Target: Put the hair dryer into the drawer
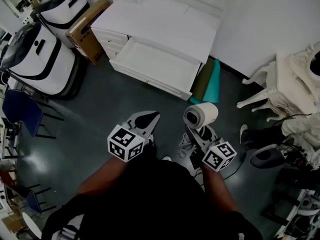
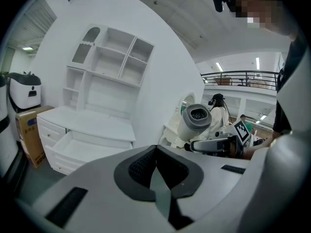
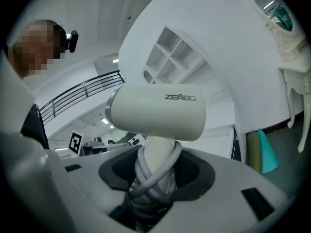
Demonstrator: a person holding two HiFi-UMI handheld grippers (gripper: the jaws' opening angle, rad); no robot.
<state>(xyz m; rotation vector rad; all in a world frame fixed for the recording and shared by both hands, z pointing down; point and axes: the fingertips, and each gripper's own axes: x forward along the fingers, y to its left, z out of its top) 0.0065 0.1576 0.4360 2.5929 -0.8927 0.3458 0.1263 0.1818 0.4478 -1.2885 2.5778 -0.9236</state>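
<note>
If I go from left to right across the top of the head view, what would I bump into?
White-and-black rounded machine → brown cardboard box → open white drawer → teal rolled mat → carved white furniture.

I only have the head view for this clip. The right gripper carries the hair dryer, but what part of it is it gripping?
Observer: The right gripper view shows the right gripper shut on the hair dryer by its handle, just below the barrel.
Operator: Where is the cord? I see none hanging.
Observer: The grey cord is wound round the handle, between the jaws.
Operator: Is the left gripper holding anything?
Observer: No. Its own view shows the left gripper with jaws together and nothing between them.
</note>
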